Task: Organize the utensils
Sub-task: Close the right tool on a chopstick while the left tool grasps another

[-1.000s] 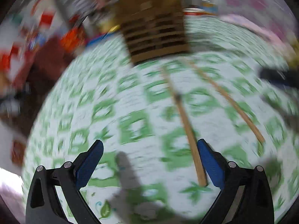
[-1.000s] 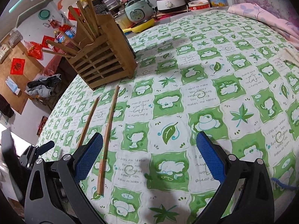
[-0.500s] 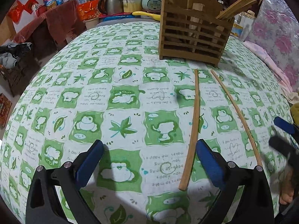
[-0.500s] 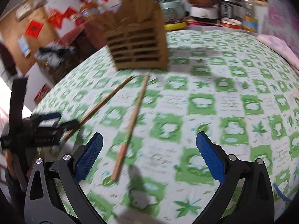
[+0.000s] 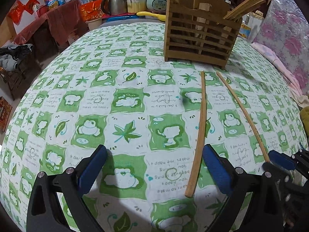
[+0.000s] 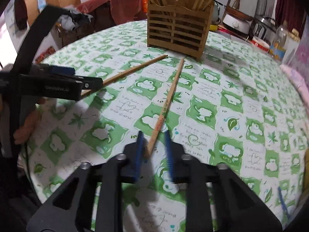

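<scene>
Beyond your green-checked tablecloth [image 5: 100, 100], a red-draped side table [image 5: 58, 25] stands against the wall, with a kettle [image 5: 115, 2] just beside it.

You get even indoor light and soft shadows on the tablecloth [image 5: 135, 104]. Fisheye bends your edges into dark corners; the right gripper [image 6: 153, 150] pads look motion-blurred.
</scene>
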Demonstrator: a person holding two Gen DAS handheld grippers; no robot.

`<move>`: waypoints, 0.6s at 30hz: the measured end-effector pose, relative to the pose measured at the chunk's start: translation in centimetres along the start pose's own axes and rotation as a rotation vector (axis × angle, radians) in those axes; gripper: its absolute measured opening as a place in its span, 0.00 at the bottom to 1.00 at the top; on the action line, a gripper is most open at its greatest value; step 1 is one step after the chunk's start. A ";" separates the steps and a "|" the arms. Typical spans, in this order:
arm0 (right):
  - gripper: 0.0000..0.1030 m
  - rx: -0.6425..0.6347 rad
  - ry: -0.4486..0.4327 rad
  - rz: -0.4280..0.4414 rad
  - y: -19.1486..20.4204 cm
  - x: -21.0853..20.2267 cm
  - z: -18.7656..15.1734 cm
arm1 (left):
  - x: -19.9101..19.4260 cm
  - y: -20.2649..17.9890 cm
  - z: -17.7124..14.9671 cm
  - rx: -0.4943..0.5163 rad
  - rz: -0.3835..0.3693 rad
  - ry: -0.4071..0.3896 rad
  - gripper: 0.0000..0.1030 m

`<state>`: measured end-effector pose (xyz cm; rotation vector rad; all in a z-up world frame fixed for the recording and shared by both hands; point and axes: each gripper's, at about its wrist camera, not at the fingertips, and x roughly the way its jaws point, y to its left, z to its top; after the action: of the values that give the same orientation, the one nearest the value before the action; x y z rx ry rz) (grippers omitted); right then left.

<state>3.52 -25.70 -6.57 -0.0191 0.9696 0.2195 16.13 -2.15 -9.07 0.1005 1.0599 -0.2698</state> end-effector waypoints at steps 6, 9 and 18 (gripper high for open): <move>0.09 0.094 -0.008 -0.005 -3.0 -0.6 -0.4 | 0.2 -0.4 -0.1 0.018 0.009 0.003 0.95; 0.19 0.130 -0.008 0.055 -3.9 -0.6 -0.5 | 0.0 -0.8 -0.2 0.039 0.004 0.001 0.95; 0.23 0.097 -0.006 0.029 -2.9 -0.1 -0.1 | -1.9 -4.5 -2.4 0.221 0.060 -0.053 0.79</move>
<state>3.94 -28.59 -6.82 0.0846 0.9735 0.1994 11.97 -5.67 -8.36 0.3218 0.9700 -0.3333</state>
